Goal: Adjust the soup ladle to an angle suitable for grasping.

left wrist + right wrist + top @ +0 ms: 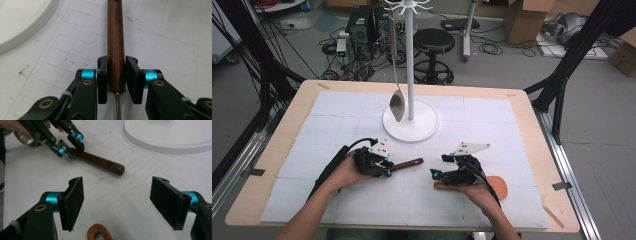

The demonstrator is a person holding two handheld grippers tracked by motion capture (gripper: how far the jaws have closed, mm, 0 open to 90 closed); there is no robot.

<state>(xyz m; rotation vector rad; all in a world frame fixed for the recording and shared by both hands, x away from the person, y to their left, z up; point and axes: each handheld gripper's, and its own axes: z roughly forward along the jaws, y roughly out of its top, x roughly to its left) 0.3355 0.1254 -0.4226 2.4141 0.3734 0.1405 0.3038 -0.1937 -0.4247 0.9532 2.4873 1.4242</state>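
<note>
A spoon with a dark wooden handle (pixel 408 163) (pixel 116 37) (pixel 100 162) lies on the white mat left of centre, and its metal bowl (pixel 23 138) shows under the hand. My left gripper (pixel 388 168) (pixel 116 61) (pixel 71 146) is shut on the handle near the metal neck, a pad against each side. My right gripper (pixel 435 176) (pixel 117 186) stands open, pointing left, with nothing between its pads. An orange spatula (pixel 498 187) lies under the right hand, and its looped handle end (pixel 98 232) sits just below the open jaws.
A white rack (pixel 410 60) with a round base (pixel 412 131) (pixel 170 137) (pixel 22 22) stands at the mat's far centre; a metal spoon (pixel 397 106) hangs from one of its hooks. The wooden table edge (pixel 287 120) frames the mat.
</note>
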